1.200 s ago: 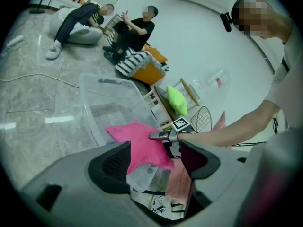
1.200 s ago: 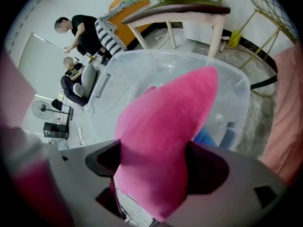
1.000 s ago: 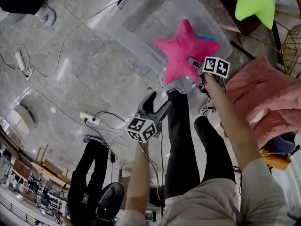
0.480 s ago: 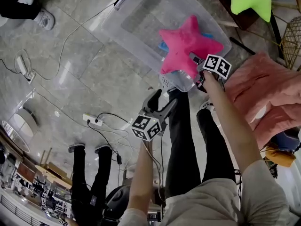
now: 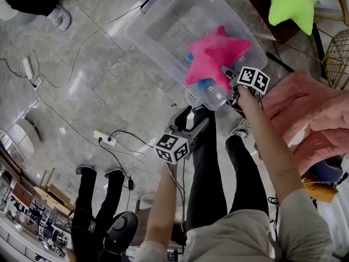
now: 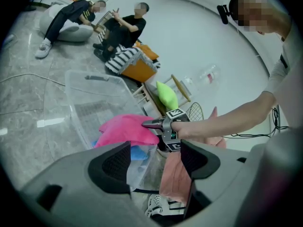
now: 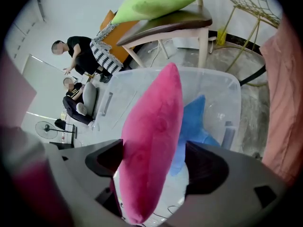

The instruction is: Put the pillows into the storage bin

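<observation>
R gripper has the pink star pillow btw its jaws, which are closing on one arm of it. The rest of the star reaches ahead of the gripper into the clear storage bin. It stands on edge there, leaning over a blue pillow just beyond and right of the jaws. The bin's near wall sits right under the gripper.

L gripper hangs back and left of R, jaws wide w/ nothing held. In its own view the bin's corner and R gripper show past the gap.

Around: right of R gripper is a pink blanket, close by the forearm. Farther ahead-right, a green star pillow lies on a wooden chair, w/ a gold wire basket beside it. Left of L gripper are a power strip and loose cables on the stone floor, and behind it another person's legs. The bin mouth is open ahead of R; only the blue pillow lies under the star.

Vs 1 s ago: the star was spread flat over the bin's near corner. Now it's tipped in lower, w/ more blue showing. L gripper has barely shifted.
</observation>
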The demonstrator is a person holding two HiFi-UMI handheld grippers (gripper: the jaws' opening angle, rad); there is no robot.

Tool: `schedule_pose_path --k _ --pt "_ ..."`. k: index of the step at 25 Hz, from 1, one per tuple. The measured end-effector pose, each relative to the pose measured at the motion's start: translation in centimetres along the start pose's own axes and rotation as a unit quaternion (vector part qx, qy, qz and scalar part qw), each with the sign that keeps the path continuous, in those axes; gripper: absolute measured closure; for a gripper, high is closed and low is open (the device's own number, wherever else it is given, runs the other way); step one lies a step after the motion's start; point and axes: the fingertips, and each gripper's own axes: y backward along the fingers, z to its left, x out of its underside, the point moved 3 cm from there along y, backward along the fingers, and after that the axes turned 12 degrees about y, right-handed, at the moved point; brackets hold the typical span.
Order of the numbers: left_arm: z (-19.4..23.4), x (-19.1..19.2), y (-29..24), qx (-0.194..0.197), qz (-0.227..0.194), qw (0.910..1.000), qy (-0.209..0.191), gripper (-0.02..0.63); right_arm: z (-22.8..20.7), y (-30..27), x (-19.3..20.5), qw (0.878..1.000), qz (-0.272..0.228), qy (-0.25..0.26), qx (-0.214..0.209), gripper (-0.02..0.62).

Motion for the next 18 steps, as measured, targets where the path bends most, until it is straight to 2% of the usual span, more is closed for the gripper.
schedule_pose_path --k 8,12,13,16,18 --pt "-0.8 1.4 0.6 -0.007 0.012 0.9997 -0.022 0.273 0.3 1.2 1.5 1.000 -0.006 0.014 -0.014 0.189" --pt "-1.8 3.6 0.1 -0.009 0.020 0.9996 -0.017 0.273 -0.6 1.8 3.3 0.999 0.009 0.023 -0.025 0.190" --pt "-2.2 4.1 -0.1 -0.008 0.024 0.9995 -0.018 0.273 -0.6 1.8 3.6 0.999 0.013 0.019 -0.038 0.202" --pt "-3.3 5.2 -0.8 -0.003 0.033 0.9992 -0.023 0.273 0.0 1.5 3.9 0.996 0.021 0.008 -0.089 0.334" --pt "-3.8 5.6 -0.8 -0.003 0.040 0.9987 -0.031 0.273 0.7 1.0 4.1 0.994 0.022 0.003 -0.110 0.370"
